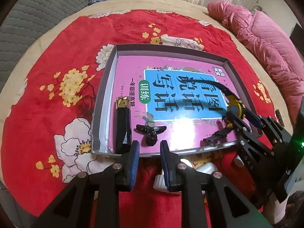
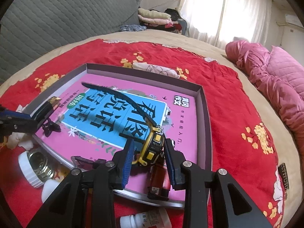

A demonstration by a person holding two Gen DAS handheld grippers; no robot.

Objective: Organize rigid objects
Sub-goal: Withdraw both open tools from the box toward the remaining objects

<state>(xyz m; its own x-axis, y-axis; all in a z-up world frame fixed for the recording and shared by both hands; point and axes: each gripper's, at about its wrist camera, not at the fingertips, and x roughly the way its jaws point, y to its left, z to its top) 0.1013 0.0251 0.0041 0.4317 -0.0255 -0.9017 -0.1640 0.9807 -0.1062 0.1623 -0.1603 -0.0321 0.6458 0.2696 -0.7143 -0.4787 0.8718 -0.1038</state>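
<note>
Right wrist view, nearest first: right gripper (image 2: pixel 149 158) spread around the yellow-and-black watch (image 2: pixel 153 146), blue pads either side of the case with slim gaps showing, so apparently not clamped; whether just letting go or about to close, impossible to say. Watch standing on edge on the pink book (image 2: pixel 182 136) inside the shallow tray (image 2: pixel 206 114), its dark strap arching away across the cover toward the far-left corner. Just under the jaws, a dark red cylindrical item (image 2: pixel 159 178) lying on the book near the tray's near edge.

Still outside the tray, on the red floral blanket (image 2: pixel 228 87): a white-lidded jar (image 2: pixel 32 168) and a small white bottle (image 2: pixel 144 219), both close to the near rim. Probably the remaining work.

Left wrist view: left gripper (image 1: pixel 149 163) unclenched and holding nothing, hovering at the tray's near edge. Just beyond its pads, a small black clip (image 1: pixel 151 131) on the book; beside it to the left, a tall black box with a gold top (image 1: pixel 123 125).

Judged roughly halfway: four items in, at least two left out.
</note>
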